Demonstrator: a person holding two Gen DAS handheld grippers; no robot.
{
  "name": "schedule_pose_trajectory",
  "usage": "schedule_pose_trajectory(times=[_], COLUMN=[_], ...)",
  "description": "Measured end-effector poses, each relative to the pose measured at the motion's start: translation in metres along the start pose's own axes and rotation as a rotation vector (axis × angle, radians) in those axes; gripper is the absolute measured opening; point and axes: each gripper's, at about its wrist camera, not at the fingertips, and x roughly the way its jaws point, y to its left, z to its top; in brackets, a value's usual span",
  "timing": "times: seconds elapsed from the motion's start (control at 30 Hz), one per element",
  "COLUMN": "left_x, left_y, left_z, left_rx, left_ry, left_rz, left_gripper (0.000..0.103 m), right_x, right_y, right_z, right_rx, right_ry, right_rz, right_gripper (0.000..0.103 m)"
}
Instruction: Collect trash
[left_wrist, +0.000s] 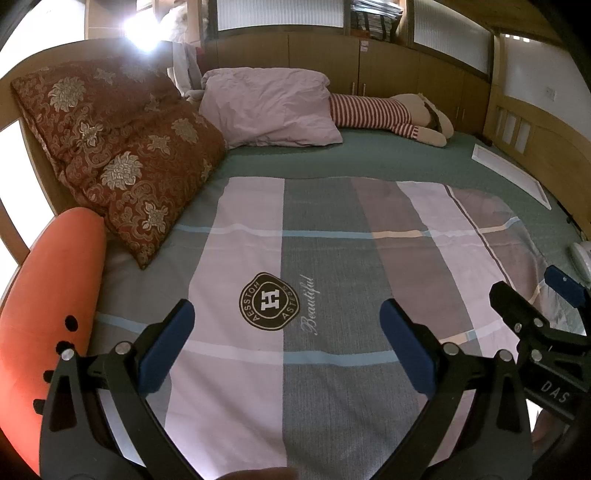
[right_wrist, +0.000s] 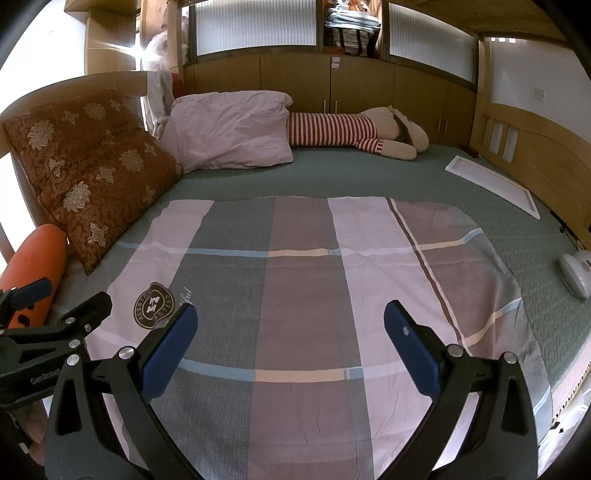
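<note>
Plaid sheet (left_wrist: 332, 258), "AESSTOH" badge (left_wrist: 269, 301), "Beautiful"

Plaid sheet (right_wrist: 295, 277), brocade cushion (right_wrist: 92, 177) — striped plush toy (right_wrist: 351, 133) beyond.

Plaid sheet (right_wrist: 295, 295) lies flat and bare ahead, open room across its middle. Left edge blocked: orange cushion (left_wrist: 48, 314), brocade quilt (left_wrist: 118, 155). Far side: pink pillow (right_wrist: 232, 129), striped plush (right_wrist: 354, 133). Right: white frame (right_wrist: 495, 184), a white device, possibly a fan (right_wrist: 574, 271).

The plaid sheet (left_wrist: 332, 258) carries an "AESSTOH" crest and "Beautiful"; the left gripper (right_wrist: 55, 310) reads "GenRobot", the right gripper (left_wrist: 546, 295) "DAS".
</note>
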Motion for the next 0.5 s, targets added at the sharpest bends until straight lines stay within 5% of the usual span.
schedule_pose_trajectory(times=[0.5], left_x=[0.0042], left_y=[0.0015], left_z=[-0.0015], left_rx=[-0.004], left_ry=[0.034], left_rz=[-0.010], left_gripper=[0.100], right_x=[-0.0001], right_y=[-0.0009], right_z=[-0.0008], right_rx=[-0.003], right_ry=[0.005], right_rz=[0.000], right_gripper=[0.099])
